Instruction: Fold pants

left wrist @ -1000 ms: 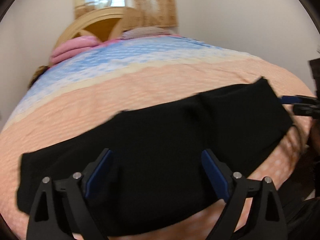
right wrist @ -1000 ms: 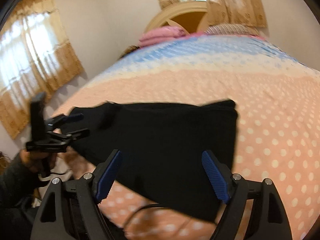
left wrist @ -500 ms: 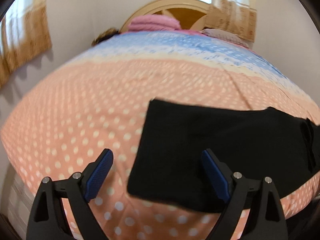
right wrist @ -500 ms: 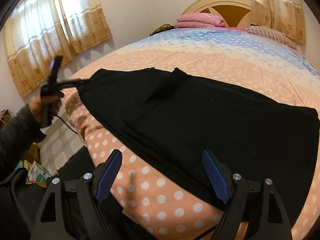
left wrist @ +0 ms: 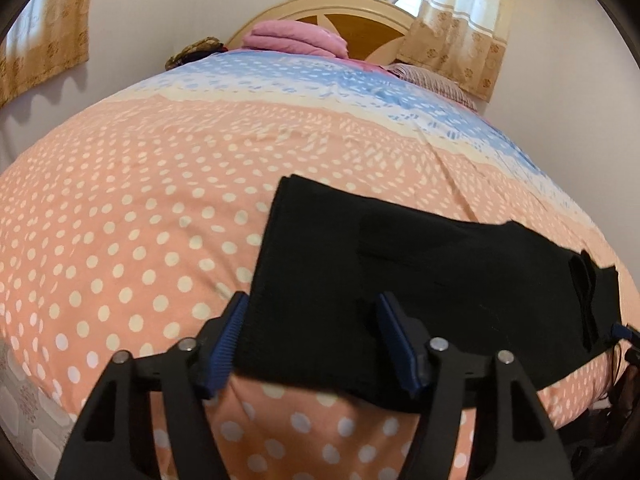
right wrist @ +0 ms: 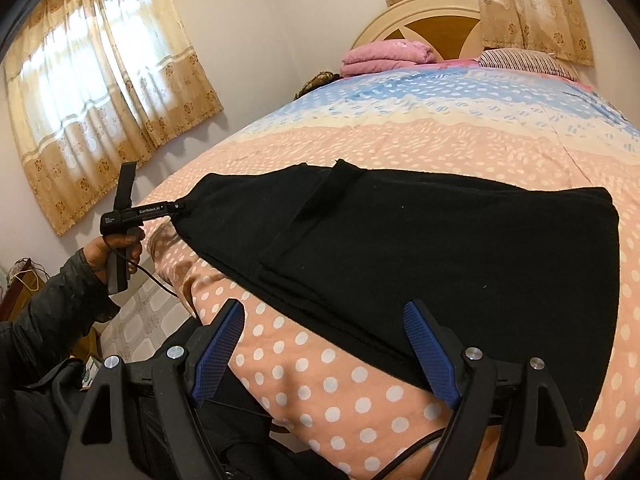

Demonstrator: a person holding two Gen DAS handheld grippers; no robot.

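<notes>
Black pants (left wrist: 420, 280) lie flat, folded lengthwise, across the near end of the bed. My left gripper (left wrist: 314, 340) straddles their near left corner; its jaws are closing with the cloth between them, and the pads do not press on it. In the right wrist view the pants (right wrist: 440, 248) stretch from the left gripper (right wrist: 176, 208), held by a hand (right wrist: 116, 248), to the right. My right gripper (right wrist: 324, 352) stands open over the pants' near edge at the other end, holding nothing. Its tip (left wrist: 622, 332) shows at the far right of the left wrist view.
The bed has a peach dotted cover (left wrist: 120, 240) with a blue band farther back. A folded pink blanket (right wrist: 388, 56) and a striped pillow (right wrist: 524, 60) lie by the headboard (right wrist: 432, 20). Curtains (right wrist: 100, 112) hang on the left wall. Tiled floor (right wrist: 140, 320) runs beside the bed.
The left wrist view has swung from the middle of the pants to their left end, and its jaws have narrowed. The right gripper shifted a little along the pants and stayed open.
</notes>
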